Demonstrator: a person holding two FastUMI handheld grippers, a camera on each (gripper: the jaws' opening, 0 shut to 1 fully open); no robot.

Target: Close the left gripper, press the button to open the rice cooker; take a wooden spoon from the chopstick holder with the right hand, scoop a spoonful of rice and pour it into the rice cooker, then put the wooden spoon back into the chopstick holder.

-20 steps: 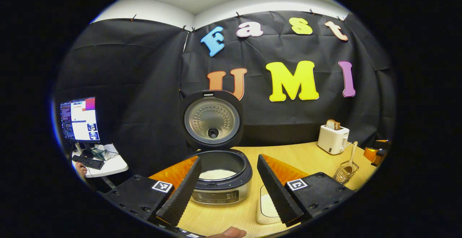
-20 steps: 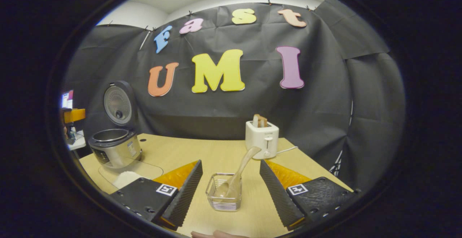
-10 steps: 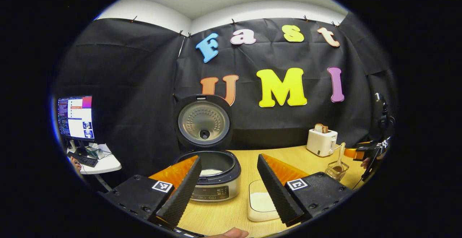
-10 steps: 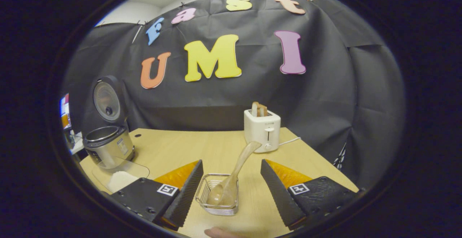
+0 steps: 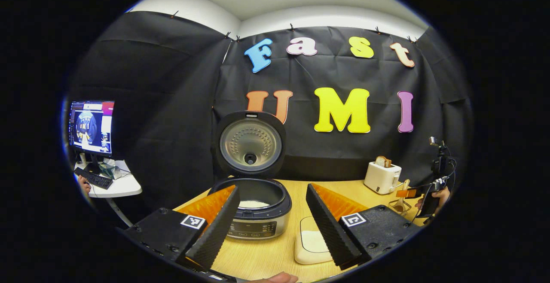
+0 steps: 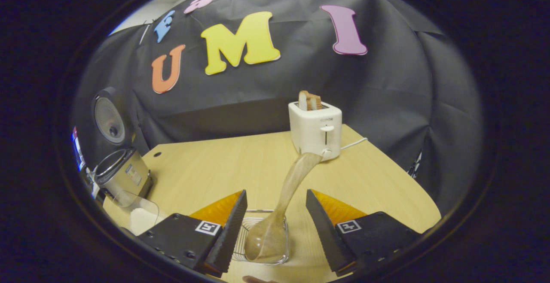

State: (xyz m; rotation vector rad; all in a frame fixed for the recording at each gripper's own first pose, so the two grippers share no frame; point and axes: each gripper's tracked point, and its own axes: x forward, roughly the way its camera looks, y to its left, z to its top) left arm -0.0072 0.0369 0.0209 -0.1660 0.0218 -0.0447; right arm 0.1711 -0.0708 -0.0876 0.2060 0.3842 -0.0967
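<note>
The left gripper [image 5: 271,218] hangs with fingers spread before the lid-up rice cooker [image 5: 253,208] at its 12 o'clock, while the right gripper [image 6: 275,227], fingers released, flanks the wooden spoon [image 6: 281,214] leaning toward 1 o'clock in the chopstick holder [image 6: 240,251] on the surface [image 6: 223,167].

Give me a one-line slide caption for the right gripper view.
Open right tool straddles the wooden spoon standing in the chopstick holder.

Toaster [image 6: 316,130] front reads "SUPOR" (small lettering).
</note>
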